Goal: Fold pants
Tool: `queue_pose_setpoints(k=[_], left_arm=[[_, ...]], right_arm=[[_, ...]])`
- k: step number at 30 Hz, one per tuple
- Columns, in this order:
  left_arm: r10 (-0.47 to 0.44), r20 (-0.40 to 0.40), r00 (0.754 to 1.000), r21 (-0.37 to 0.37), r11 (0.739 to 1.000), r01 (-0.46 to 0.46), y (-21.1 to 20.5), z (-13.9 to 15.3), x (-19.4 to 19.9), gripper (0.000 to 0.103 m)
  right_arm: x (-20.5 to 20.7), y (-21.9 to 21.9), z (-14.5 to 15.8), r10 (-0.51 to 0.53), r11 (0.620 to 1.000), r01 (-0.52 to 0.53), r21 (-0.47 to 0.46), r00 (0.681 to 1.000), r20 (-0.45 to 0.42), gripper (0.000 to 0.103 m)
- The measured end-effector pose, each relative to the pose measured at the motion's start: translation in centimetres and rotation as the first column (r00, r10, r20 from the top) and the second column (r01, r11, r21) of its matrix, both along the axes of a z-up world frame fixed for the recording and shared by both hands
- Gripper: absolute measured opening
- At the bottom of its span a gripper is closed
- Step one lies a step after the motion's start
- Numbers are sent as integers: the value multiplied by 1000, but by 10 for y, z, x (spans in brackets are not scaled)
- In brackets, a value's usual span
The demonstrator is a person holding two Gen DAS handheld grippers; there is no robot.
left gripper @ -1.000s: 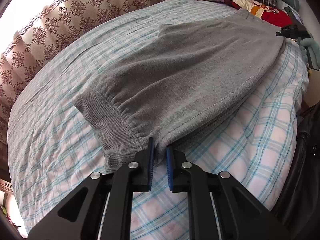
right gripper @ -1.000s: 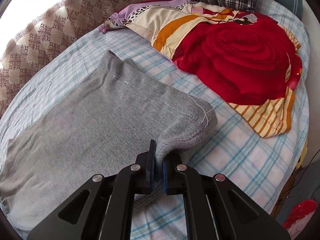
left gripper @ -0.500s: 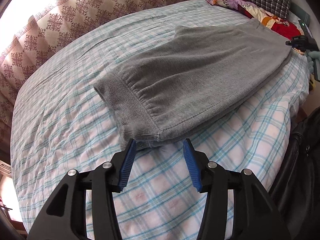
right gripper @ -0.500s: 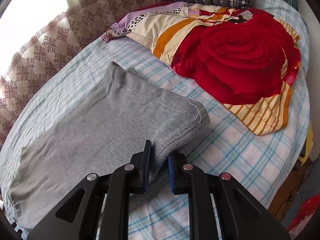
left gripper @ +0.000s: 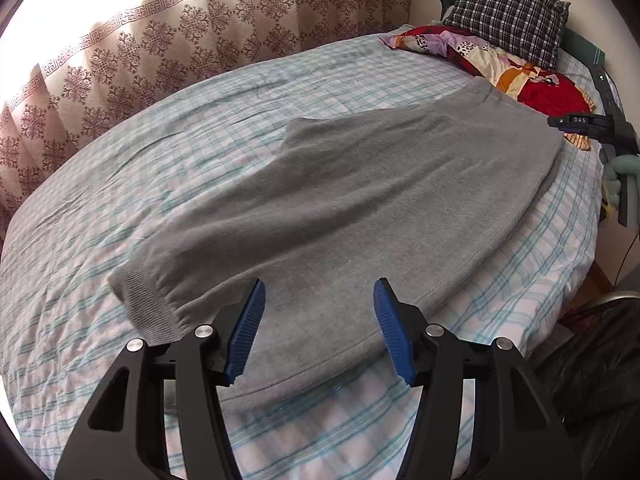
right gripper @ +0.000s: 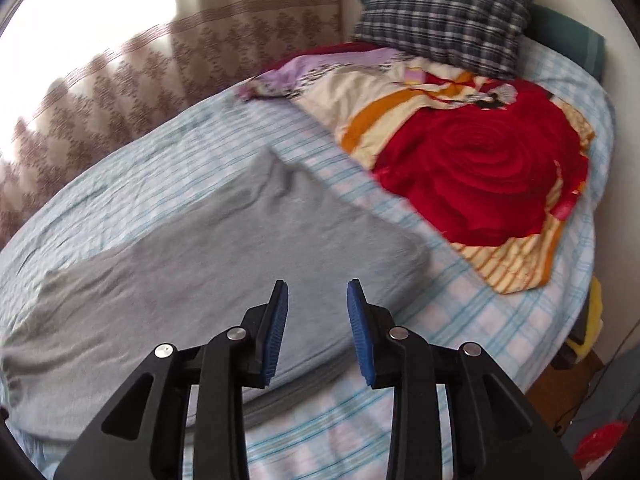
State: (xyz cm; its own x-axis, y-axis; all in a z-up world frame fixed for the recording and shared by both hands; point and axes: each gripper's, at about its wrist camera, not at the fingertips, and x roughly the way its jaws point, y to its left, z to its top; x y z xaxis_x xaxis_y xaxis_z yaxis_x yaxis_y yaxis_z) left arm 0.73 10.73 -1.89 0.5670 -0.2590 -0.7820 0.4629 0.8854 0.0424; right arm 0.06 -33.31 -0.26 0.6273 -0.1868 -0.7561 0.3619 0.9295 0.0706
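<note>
The grey pants (left gripper: 360, 208) lie folded flat on the bed (left gripper: 160, 184), on its blue-and-white checked sheet. Taking the pants as the landmark: their ribbed cuff end (left gripper: 148, 300) lies at the end nearest the left gripper (left gripper: 318, 330), and the opposite end reaches toward the red floral blanket (left gripper: 552, 92), which is bunched just beyond them at the head of the bed. A dark plaid pillow (left gripper: 508, 16) leans against the wall behind the blanket, and a patterned brown curtain (left gripper: 160, 52) hangs along the far side of the bed, well apart from the pants.

The left gripper hovers above the near edge of the pants with its blue-padded jaws parted wide and opening; the cloth lies below them, not pinched. The right gripper (right gripper: 316, 328) hangs over the other end of the pants (right gripper: 224, 264), its jaws partly spread and opening, with nothing caught between the pads. In the left wrist view, the right gripper (left gripper: 580, 122) shows beside the pants' far corner, held by a gloved hand (left gripper: 618, 172).
</note>
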Motion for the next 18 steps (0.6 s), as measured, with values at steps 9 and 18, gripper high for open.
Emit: queue_pose_setpoints(k=[9, 18], left_arm=[[-7, -103, 995, -10, 1000, 6, -28, -45, 1, 58], [-10, -149, 989, -26, 1000, 6, -20, -61, -6, 58]], right_arm=[[4, 96, -41, 344, 936, -352, -7, 918, -199, 39], [-12, 110, -54, 365, 916, -394, -67, 893, -264, 42]])
